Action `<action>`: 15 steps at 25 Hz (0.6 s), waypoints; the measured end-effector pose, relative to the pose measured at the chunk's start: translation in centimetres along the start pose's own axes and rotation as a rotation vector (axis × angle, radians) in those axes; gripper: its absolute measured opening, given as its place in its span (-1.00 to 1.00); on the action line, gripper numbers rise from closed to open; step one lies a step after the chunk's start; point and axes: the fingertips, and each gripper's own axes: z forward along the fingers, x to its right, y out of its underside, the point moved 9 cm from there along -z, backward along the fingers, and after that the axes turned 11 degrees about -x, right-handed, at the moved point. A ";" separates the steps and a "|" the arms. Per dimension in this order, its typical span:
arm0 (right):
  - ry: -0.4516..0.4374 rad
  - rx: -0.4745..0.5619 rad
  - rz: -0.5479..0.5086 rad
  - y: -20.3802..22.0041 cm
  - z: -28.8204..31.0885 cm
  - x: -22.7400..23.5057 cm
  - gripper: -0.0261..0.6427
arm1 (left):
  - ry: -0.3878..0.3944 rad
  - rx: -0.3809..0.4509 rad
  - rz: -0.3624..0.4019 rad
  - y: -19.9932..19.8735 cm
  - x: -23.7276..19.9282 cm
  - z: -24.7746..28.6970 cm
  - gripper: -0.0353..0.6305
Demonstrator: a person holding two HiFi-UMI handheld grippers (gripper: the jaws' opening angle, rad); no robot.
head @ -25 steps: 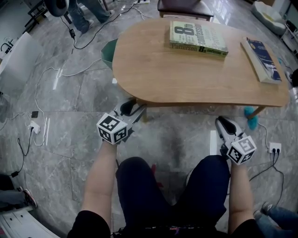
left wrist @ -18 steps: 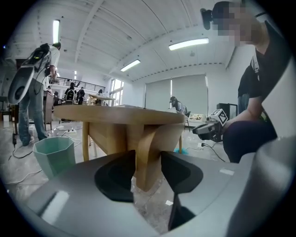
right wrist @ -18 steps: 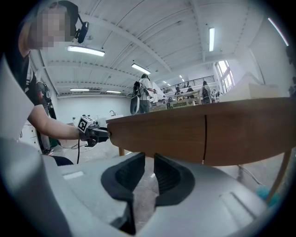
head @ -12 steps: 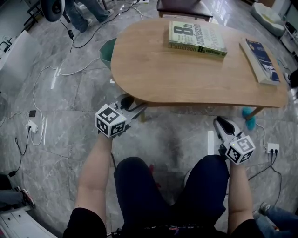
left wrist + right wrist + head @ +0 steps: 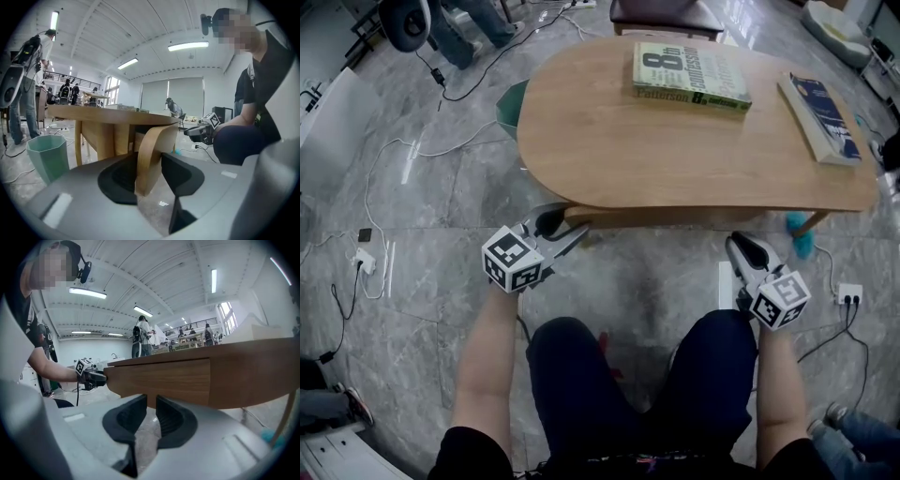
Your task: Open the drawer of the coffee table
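Note:
The wooden coffee table [image 5: 656, 141] stands in front of me, its drawer front [image 5: 675, 216] a brown band under the near edge, also filling the right gripper view [image 5: 164, 378]. My left gripper [image 5: 572, 228] is at the table's near-left corner. Its jaws are closing on the drawer front's curved wooden end [image 5: 152, 150], which fills the gap between the pads [image 5: 180, 171] of the left gripper [image 5: 149, 161]. My right gripper [image 5: 741, 244] hovers just below the drawer front's right part, apart from it. In its own view the right gripper [image 5: 151, 401] is shut to a narrow slit with nothing inside.
A green book [image 5: 689, 75] and a blue book [image 5: 820, 117] lie on the tabletop. A teal bin [image 5: 508, 108] stands at the table's far left, and cables and a power strip [image 5: 364, 258] lie on the marble floor. My knees [image 5: 572, 375] are close under both grippers.
The left gripper has shifted slightly left and turned a little while staying on the curved wooden end. The right gripper has kept still.

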 end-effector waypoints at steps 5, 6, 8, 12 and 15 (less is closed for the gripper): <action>0.082 0.026 0.026 0.2 -0.8 1.5 -0.78 | -0.060 0.021 -0.036 0.3 0.2 -1.0 -0.41; 0.109 0.022 0.039 0.4 -1.5 2.2 -0.72 | -0.059 0.027 -0.038 0.2 0.3 -0.7 -0.41; 0.151 0.009 0.066 0.7 -2.4 3.7 -0.52 | -0.054 0.033 -0.038 0.0 0.6 -0.3 -0.41; 0.169 -0.020 0.065 0.9 -2.7 5.6 -0.43 | -0.045 0.036 -0.047 0.1 0.9 -0.2 -0.41; 0.161 -0.033 0.033 0.6 -2.3 6.2 -0.34 | -0.026 0.037 -0.057 0.2 1.1 -0.4 -0.41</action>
